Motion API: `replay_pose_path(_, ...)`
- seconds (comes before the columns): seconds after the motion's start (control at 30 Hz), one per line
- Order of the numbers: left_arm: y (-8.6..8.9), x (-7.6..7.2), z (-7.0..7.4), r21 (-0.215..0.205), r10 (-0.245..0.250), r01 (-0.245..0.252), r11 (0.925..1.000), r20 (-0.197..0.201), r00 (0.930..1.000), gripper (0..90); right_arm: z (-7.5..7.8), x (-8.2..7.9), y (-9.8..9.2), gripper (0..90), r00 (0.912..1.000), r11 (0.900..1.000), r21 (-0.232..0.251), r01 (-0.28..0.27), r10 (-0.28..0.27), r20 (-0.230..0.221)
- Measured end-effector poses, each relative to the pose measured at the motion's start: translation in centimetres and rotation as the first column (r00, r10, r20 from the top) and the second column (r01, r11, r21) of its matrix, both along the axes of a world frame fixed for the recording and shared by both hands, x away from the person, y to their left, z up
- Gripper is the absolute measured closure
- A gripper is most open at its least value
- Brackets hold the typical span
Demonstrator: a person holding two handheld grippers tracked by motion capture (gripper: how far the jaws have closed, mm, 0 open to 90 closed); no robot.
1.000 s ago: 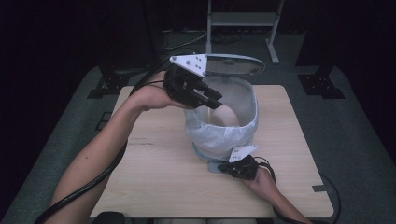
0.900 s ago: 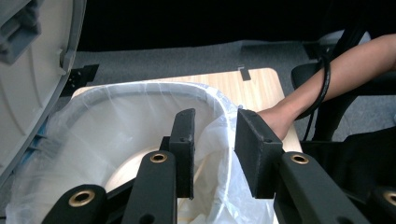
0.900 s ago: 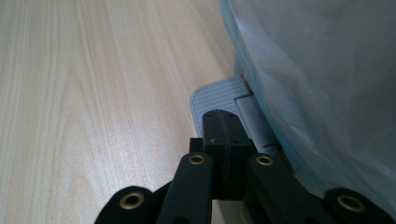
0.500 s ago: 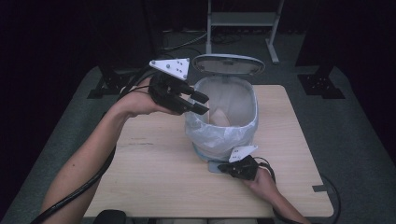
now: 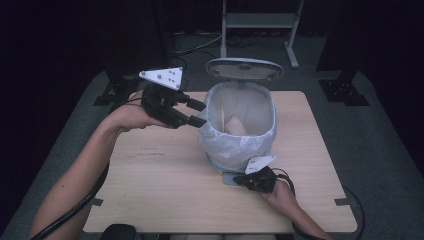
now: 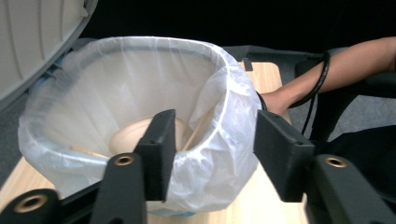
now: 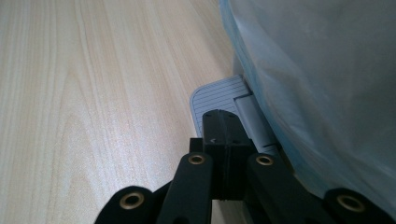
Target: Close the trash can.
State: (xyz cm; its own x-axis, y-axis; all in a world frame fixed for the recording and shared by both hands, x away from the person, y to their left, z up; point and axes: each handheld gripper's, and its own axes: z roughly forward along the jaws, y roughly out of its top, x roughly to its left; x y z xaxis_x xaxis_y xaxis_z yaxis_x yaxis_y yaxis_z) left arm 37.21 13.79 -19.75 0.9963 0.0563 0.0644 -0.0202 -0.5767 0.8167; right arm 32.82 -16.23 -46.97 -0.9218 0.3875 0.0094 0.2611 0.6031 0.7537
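Observation:
A pedal bin (image 5: pixel 235 147) lined with a white plastic bag stands mid-table, its grey lid (image 5: pixel 245 68) tipped up. Inside lie a beige bowl-like piece (image 5: pixel 235 125) (image 6: pixel 130 135) and thin wooden sticks (image 6: pixel 198 130). My left gripper (image 5: pixel 199 113) (image 6: pixel 212 144) hovers just left of the bin's rim. It is open, its jaws have just been opening, and nothing is between them. At the bin's foot, my right gripper (image 5: pixel 243 179) (image 7: pixel 223 126) is shut, its tips resting on the grey ribbed pedal (image 7: pixel 217 95).
The wooden table (image 5: pixel 165 190) has bare room to the left and front of the bin. A metal stand (image 5: pixel 255 25) rises on the dark floor behind the table. The person's right forearm (image 6: pixel 336 74) and a black cable show beyond the bin in the left gripper view.
My left gripper has drawn back leftward from over the bin's rim and sunk a little, and its jaws have spread wider. The right gripper and the raised lid have stayed put.

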Motion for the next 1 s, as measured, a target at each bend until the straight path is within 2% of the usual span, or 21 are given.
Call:
replay_pose_path(0.47, 3.4, 0.2, -2.6, -0.019, 0.075, -0.076, 0.9969, -0.031, 0.9967, 37.4, 0.0, -0.1, 0.1, 89.9, 0.9999, 1.0, -0.009, 0.0, 0.0, 0.011)
replay_pose_path(0.57, 4.0, 0.1, -3.5, -0.026, 0.093, -0.094, 0.9952, -0.048, 0.9945, 36.3, 0.0, -0.1, 0.1, 89.9, 1.0, 1.0, -0.005, 0.007, -0.007, -0.002)
replay_pose_path(0.73, 5.1, 0.2, -4.6, -0.024, 0.117, -0.119, 0.9926, -0.065, 0.9909, 35.4, 0.1, -0.2, 0.2, 89.9, 0.9999, 1.0, -0.015, 0.01, -0.01, 0.011)
replay_pose_path(1.0, 6.3, 0.1, -5.4, -0.042, 0.14, -0.143, 0.9888, -0.08, 0.987, 33.9, 0.1, -0.4, 0.3, 89.8, 0.9997, 1.0, -0.015, 0.022, -0.021, 0.015)
